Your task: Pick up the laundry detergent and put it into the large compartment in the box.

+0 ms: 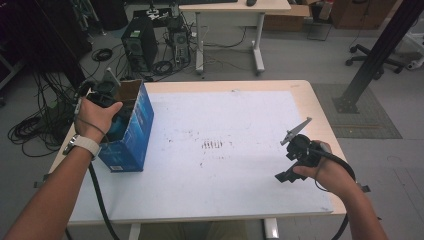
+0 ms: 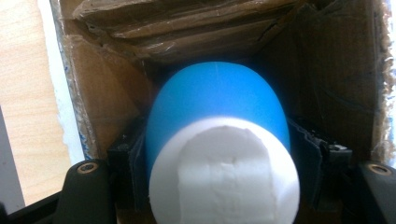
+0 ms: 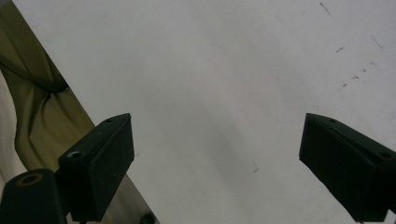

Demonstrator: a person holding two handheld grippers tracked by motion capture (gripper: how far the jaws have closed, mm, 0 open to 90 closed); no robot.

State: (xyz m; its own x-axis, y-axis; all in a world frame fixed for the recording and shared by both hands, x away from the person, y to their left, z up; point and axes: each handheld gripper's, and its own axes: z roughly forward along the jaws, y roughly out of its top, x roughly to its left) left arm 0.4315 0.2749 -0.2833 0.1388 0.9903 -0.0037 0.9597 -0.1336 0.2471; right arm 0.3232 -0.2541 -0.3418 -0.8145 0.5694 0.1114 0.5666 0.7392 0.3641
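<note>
A rounded blue object [image 2: 217, 102] with a white end [image 2: 224, 177] lies inside an open cardboard box [image 2: 327, 79], between the jaws of my left gripper [image 2: 217, 156]. The black pads [image 2: 135, 163] stand close on either side of its blue body, seemingly just off it. From the high view, the left hand reaches the gripper down into the blue-sided box [image 1: 131, 131] at the table's left edge. My right gripper [image 1: 290, 167] hovers over the white table top near the front right, its jaws wide apart [image 3: 215, 163] with nothing between them.
The white sheet [image 1: 225, 150] covers most of the wooden table [image 1: 320, 115]. The box stands at the left edge. Beyond the table are a computer tower [image 1: 138, 46], cables on the floor, a second desk [image 1: 230, 10] and a black post [image 1: 375, 55].
</note>
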